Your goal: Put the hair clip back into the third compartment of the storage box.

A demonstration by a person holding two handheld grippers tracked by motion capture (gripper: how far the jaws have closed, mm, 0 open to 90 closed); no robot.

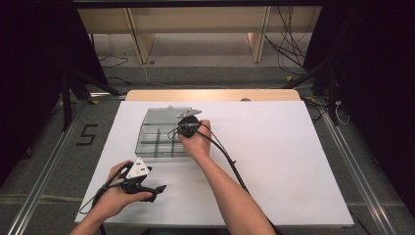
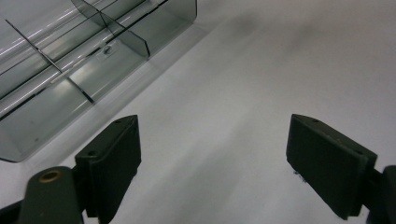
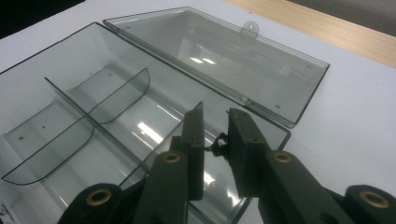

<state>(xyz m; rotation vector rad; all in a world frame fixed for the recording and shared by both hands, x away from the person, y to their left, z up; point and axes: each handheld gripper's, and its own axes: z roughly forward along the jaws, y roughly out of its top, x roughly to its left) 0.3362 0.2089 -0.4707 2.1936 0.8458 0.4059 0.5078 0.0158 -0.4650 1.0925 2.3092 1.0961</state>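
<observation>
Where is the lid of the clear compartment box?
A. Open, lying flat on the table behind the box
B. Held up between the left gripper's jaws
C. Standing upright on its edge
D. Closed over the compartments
A: in the right gripper view the lid lies flat, hinged open behind the clear compartment box.

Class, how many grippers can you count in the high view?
2. The left gripper is at the front left, jaws open; the right gripper is over the open clear box.

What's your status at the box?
Right gripper nearly shut over the open clear box, small dark bit between jaws. Left gripper open, idle on table. Nothing blocking.
</observation>
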